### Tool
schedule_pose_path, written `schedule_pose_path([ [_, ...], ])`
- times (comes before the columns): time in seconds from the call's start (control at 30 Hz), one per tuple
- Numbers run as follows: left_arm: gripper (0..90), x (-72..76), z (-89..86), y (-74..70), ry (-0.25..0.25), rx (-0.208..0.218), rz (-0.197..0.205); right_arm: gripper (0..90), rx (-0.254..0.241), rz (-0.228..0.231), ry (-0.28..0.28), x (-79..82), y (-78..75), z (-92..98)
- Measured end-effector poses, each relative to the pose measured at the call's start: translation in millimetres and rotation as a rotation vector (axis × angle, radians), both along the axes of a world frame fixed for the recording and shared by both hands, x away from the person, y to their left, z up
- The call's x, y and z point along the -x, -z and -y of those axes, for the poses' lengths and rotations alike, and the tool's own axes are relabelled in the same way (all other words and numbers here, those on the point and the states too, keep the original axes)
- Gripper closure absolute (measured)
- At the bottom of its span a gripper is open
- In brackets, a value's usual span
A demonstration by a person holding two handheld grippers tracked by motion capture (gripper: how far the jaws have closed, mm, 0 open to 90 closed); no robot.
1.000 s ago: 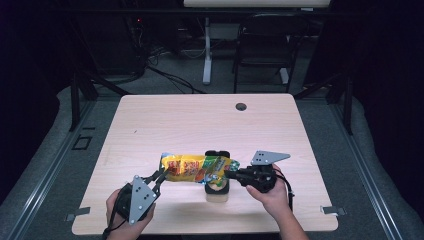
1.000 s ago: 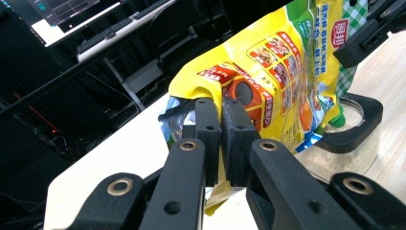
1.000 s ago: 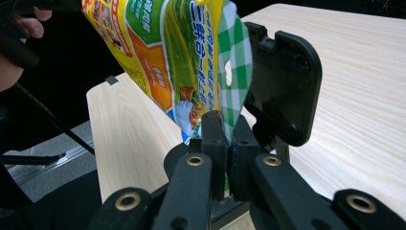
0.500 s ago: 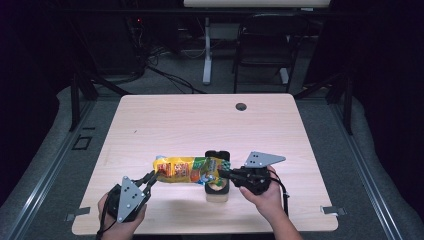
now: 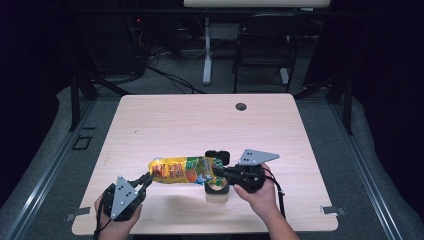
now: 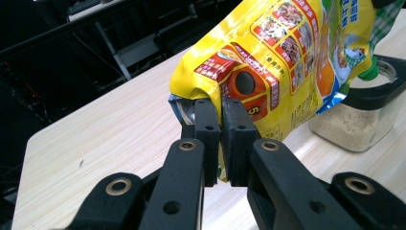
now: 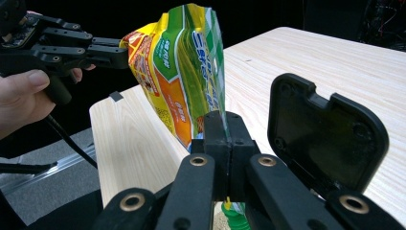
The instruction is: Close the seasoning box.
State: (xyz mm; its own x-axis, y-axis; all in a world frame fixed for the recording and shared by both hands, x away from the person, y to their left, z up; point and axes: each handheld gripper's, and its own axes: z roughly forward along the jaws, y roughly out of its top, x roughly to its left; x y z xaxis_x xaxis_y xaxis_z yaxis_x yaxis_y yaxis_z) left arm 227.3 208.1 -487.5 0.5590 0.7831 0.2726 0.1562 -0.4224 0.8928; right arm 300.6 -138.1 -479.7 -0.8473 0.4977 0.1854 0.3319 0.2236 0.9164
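While both grippers pinch it, the yellow pouch (image 5: 182, 170) hangs stretched above the table (image 5: 200, 120) near its front edge. Left gripper (image 6: 221, 108) is clamped on the pouch's bottom corner, right gripper (image 7: 224, 125) on its top end w/ green spout, over the clear jar (image 6: 359, 127) w/ black lid (image 7: 325, 139) flipped open.

It looks like a lab or recording room: a plain wooden bench (image 5: 200, 120) stands alone on grey carpet (image 5: 55, 150), with dark walls, loose cables (image 5: 165, 75) on the floor and a black chair (image 5: 262, 55) behind.
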Motion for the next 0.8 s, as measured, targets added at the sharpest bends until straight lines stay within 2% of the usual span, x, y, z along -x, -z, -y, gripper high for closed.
schedule_pose_path([
  [0.17,86.1,-2.3,-3.3,3.1,0.007,-0.004,-0.019,90.0,0.015,0.001,-0.003,-1.1,-2.9,-3.5],
  [0.4,85.7,-2.8,-6.9,7.8,0.004,0.008,-0.028,90.0,0.042,-0.002,-0.002,-2.6,-8.3,-9.2],
  [0.8,85.1,-4.1,-13.5,13.3,-0.003,0.004,-0.037,90.0,0.061,-0.01,-0.006,-1.9,-16.5,-17.9],
])
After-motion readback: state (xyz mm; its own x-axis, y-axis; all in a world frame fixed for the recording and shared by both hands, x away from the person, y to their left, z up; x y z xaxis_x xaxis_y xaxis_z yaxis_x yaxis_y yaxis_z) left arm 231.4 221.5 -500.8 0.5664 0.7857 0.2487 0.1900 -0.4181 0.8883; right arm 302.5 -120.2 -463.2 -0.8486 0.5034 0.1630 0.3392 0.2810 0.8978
